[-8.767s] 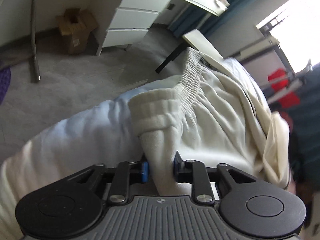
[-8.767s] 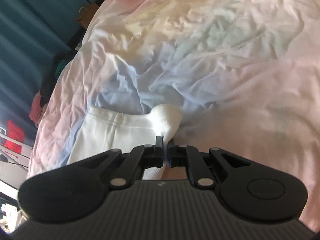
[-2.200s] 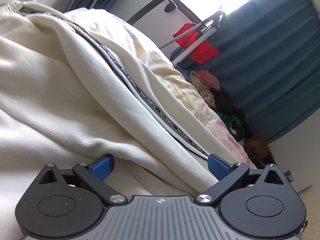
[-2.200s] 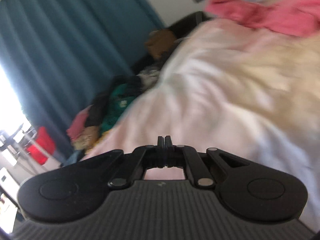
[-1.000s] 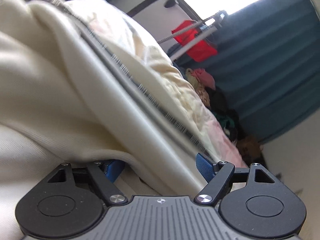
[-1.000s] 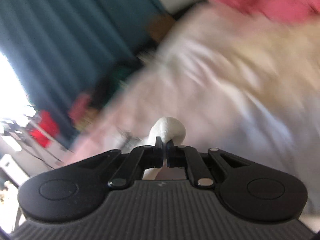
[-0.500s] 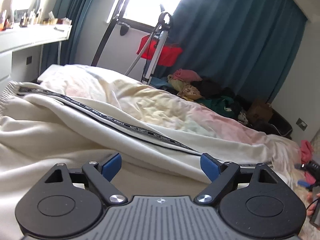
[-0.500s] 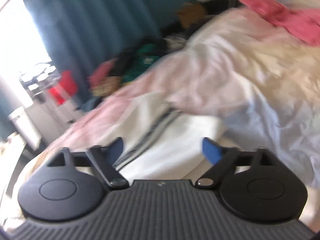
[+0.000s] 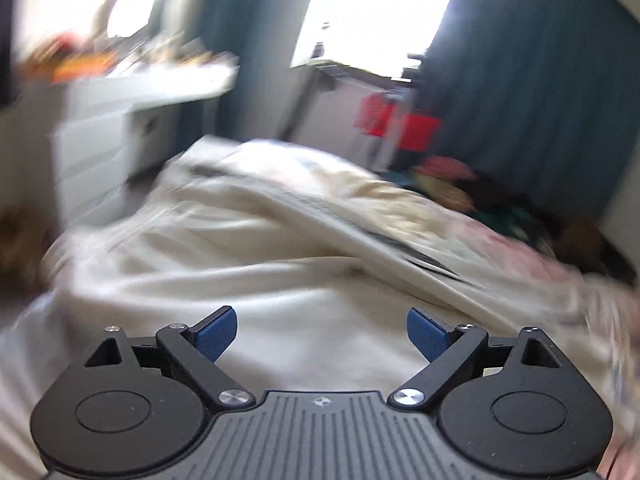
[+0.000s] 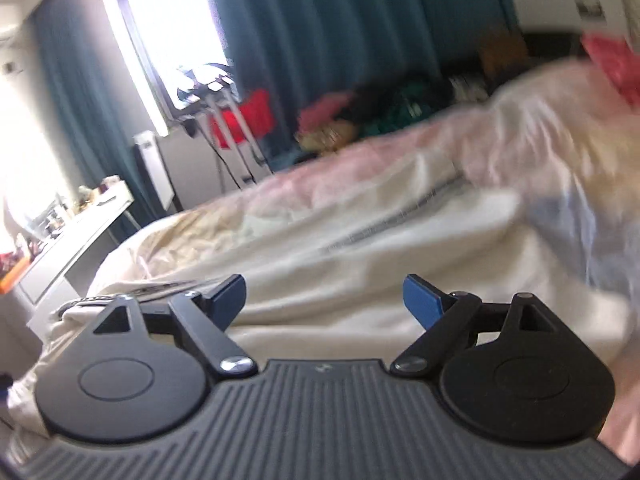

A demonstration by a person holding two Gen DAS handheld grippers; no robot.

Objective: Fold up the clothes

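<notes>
Blurring cream trousers (image 9: 248, 248), far curtain-side pile (image 10: 360, 116) unreadable.

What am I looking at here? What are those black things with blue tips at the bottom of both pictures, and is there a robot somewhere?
There is no robot arm. A person holds a two-finger gripping tool in each hand, and each tool carries a wide-angle camera looking forward along its fingers. One picture comes from the left gripper, the other from the right gripper. The blue tips are the finger pads.

Both tools look across a bed in a bedroom with teal curtains. On the bed lies a cream garment with a dark stripe along it, apparently trousers; it is blurred.

Nothing is held. The right jaws stand wide apart, the left jaws are opening wider, and no cloth sits between either pair of pads.
</notes>
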